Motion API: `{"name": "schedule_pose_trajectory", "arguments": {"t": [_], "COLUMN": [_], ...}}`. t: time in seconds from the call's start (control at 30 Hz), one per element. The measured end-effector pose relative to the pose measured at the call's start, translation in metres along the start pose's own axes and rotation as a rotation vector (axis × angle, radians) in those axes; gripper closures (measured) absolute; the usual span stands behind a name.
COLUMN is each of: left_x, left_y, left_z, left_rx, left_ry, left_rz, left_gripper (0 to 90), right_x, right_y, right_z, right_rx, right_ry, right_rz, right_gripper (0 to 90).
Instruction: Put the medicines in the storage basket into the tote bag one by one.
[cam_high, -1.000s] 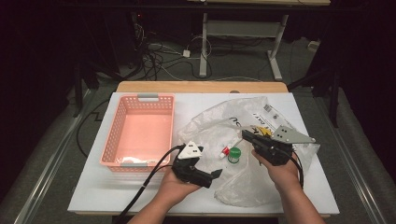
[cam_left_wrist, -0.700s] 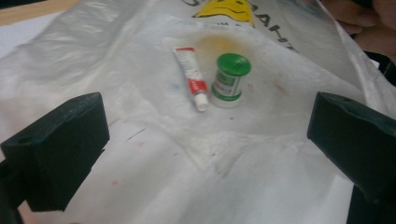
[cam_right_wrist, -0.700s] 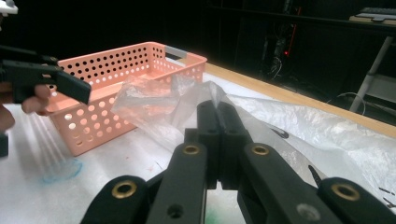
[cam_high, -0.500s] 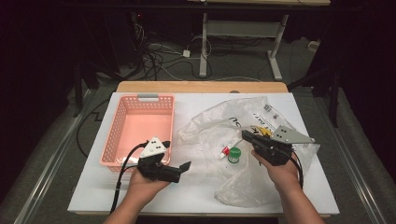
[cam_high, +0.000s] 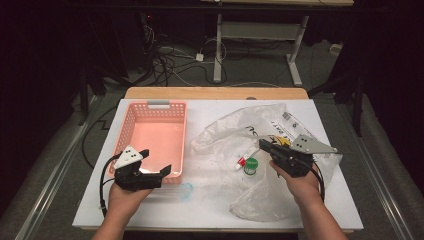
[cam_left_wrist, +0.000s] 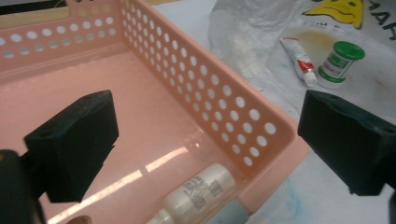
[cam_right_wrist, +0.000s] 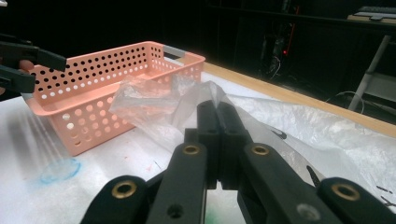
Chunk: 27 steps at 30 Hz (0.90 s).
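Right gripper (cam_high: 265, 145) is clenched on the bag (cam_high: 260, 125): thin, limp, slippery film, best pinched at the edge. Left gripper (cam_high: 156, 162) is released, jaws just closing slightly, nothing between them, over the basket (cam_high: 131, 118).

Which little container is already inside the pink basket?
The clear bottle with the white label, lying on its side in the pink basket. The green-capped jar and red-and-white tube are outside, on the plastic bag.

overhead camera faces forward; both close gripper cameras share the basket (cam_high: 156, 134).
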<state>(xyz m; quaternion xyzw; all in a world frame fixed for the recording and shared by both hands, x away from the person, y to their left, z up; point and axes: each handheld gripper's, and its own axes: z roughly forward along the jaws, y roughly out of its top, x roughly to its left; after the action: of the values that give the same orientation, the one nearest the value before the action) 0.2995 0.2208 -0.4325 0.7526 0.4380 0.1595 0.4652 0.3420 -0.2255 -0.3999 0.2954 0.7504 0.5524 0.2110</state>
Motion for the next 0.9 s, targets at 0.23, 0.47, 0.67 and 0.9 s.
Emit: {"name": "schedule_pose_trajectory", "arguments": {"t": [0.23, 0.47, 0.67, 0.9], "left_x": [0.0075, 0.0065, 0.0045, 0.005], "left_y": [-0.0032, -0.0033, -0.0024, -0.0007], "left_z": [-0.0035, -0.0059, -0.0079, -0.0059], "left_rx": [-0.005, -0.007, -0.01, 0.014], "left_ry": [0.0, -0.01, -0.028, 0.009], "left_rz": [-0.03, -0.022, -0.004, 0.003], "left_gripper": [17.0, 31.9, 46.7, 77.5], "right_x": [-0.0006, 0.0, 0.0012, -0.0007], "right_y": [-0.0005, -0.0009, -0.0011, -0.0013], "right_z": [0.0005, 0.0008, 0.0019, 0.001], "right_rx": [0.002, 0.006, 0.008, 0.007], "right_ry": [0.001, 0.001, 0.004, 0.001], "right_rz": [-0.002, -0.005, -0.008, -0.001], "right_gripper": [90.0, 90.0, 90.0, 90.0]}}
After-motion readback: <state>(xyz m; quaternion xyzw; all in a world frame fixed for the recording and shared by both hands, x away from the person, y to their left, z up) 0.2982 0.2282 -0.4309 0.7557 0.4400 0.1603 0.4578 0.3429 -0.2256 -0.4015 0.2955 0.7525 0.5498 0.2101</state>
